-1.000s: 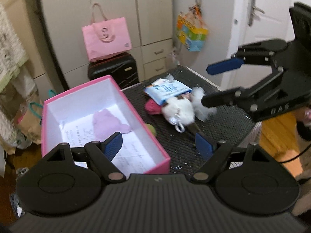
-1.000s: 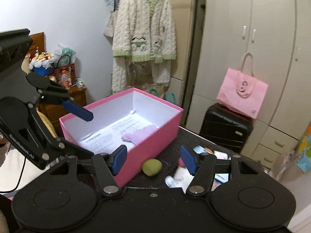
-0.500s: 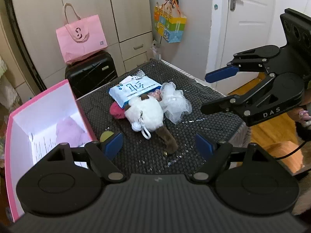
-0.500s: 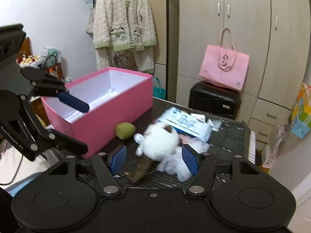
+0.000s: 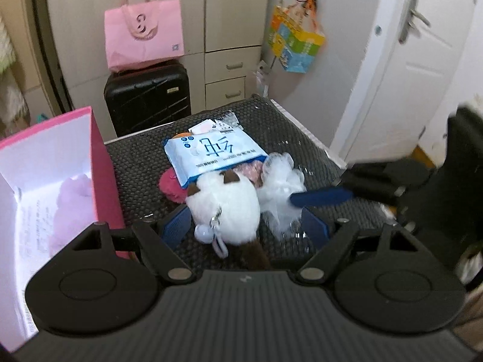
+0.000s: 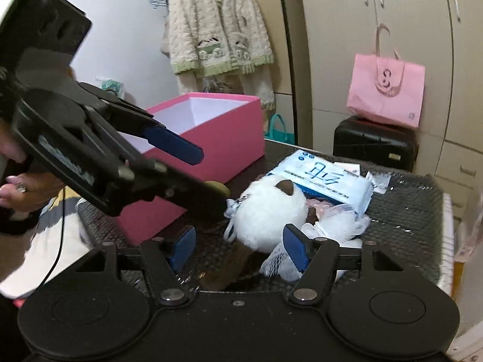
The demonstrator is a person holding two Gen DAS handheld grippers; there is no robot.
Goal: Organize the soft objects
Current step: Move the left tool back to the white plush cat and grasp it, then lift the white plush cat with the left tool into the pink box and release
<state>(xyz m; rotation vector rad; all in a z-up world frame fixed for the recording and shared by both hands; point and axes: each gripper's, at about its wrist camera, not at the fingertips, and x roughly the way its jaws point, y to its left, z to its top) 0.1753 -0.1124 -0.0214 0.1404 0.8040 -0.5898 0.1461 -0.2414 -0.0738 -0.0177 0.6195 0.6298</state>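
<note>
A white plush toy with brown ears (image 5: 225, 205) (image 6: 268, 211) lies on the dark mat (image 5: 142, 163), beside a white mesh pouf (image 5: 279, 181) (image 6: 338, 221), a dark pink soft ball (image 5: 170, 184) and a blue-white tissue pack (image 5: 211, 154) (image 6: 329, 178). The pink box (image 5: 101, 166) (image 6: 217, 138) stands at the left and holds a lilac soft object (image 5: 71, 202). My left gripper (image 5: 244, 229) is open, its jaws on either side of the plush. My right gripper (image 6: 241, 246) is open, low over the plush and pouf.
A black suitcase (image 5: 148, 99) with a pink bag (image 5: 143, 39) on it stands behind the table, before the cabinets. A white door (image 5: 401, 69) is at the right. A cardigan (image 6: 217, 24) hangs on the wall. A green ball (image 6: 215, 187) lies by the box.
Both grippers have come down and forward to the pile of soft objects. The left gripper turned away from the box and now straddles the white plush. Both stay open.
</note>
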